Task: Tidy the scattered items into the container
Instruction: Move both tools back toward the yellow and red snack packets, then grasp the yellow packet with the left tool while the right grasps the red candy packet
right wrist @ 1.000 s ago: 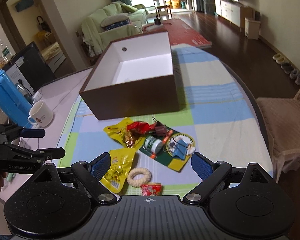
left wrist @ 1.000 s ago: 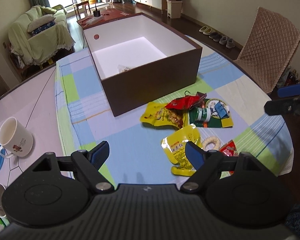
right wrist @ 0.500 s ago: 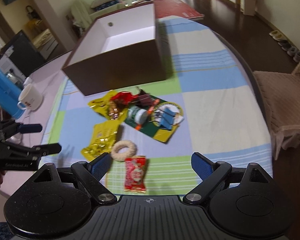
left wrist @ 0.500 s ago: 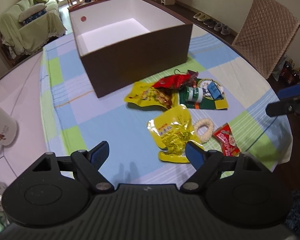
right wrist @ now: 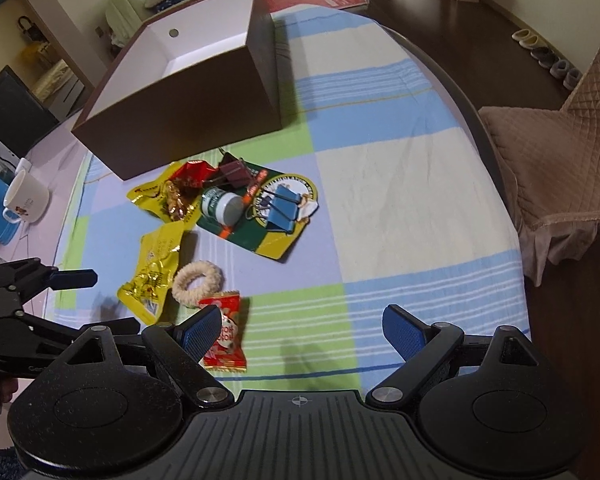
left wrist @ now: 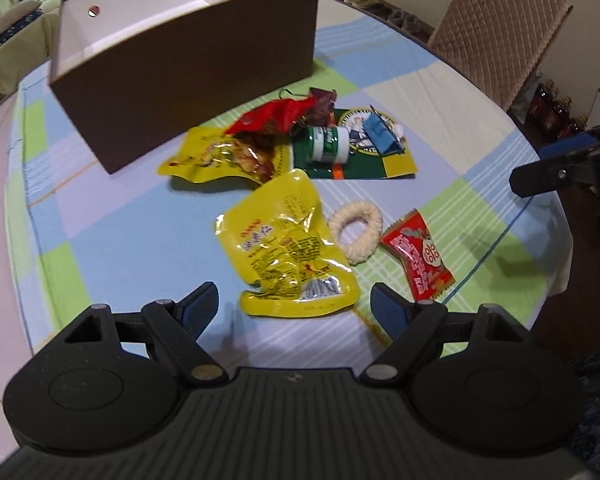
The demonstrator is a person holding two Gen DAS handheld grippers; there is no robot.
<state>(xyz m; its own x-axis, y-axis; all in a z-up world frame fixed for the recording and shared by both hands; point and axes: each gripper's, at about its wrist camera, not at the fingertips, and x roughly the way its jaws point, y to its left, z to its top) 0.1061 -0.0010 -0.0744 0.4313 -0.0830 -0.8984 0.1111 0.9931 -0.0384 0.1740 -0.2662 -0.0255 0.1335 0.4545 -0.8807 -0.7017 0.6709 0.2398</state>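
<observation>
In the right wrist view, bare checked cloth (right wrist: 400,200) fills the centre and right of the desk; the brown box (right wrist: 188,120) blocks the upper left, scattered packets (right wrist: 156,276) the lower left.

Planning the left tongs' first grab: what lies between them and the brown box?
In the left wrist view, the left tongs face a crumpled yellow snack packet, then another yellow packet, before the brown box.

Both grippers are matte black, with ribbed housings, silver screws, blue-padded jaws.
</observation>
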